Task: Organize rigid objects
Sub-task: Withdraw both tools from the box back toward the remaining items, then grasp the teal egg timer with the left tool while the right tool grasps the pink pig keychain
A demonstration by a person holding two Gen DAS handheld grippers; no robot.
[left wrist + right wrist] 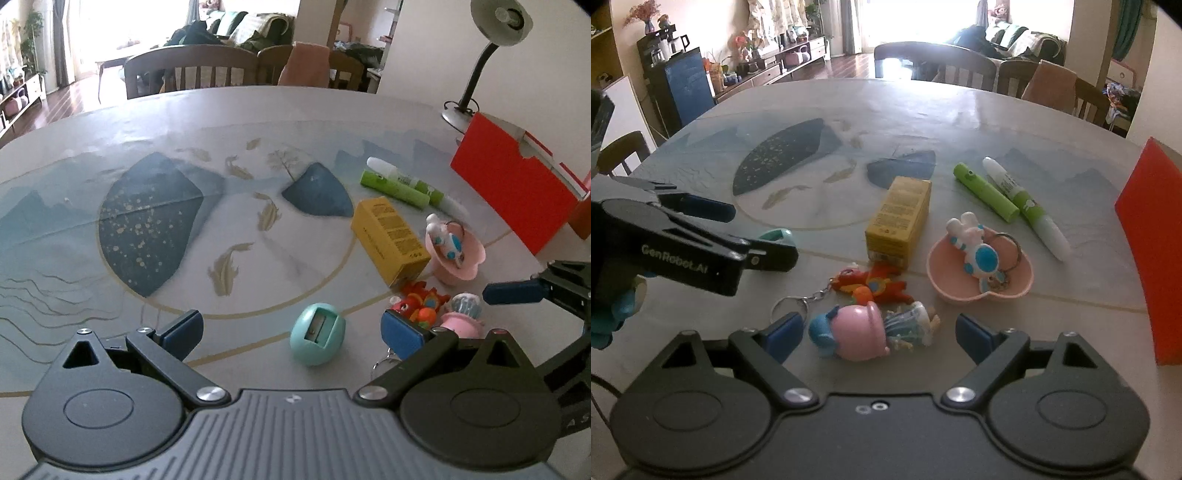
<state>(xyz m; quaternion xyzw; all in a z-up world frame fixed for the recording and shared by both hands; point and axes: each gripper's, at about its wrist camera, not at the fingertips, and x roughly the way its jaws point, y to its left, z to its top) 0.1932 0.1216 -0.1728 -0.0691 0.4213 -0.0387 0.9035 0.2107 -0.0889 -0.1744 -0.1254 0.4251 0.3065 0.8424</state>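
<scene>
Jaws of both grippers gape wide, straddling sharpener (317, 334) and doll (871, 330), untouched.

On the tabletop (923, 110) the dish (979, 291) sat near centre with the rabbit keychain (975, 251) lying in it. At its ten o'clock stood the carton (897, 221); at one o'clock, two markers (986, 192) lay side by side, touching. The dragon keychain (875, 284) lay at the dish's nine o'clock, just beside the carton's near end. The doll figure (871, 328) lay at seven o'clock, nearest the camera. The folder box (1156, 258) stood off at three o'clock, well apart.
</scene>
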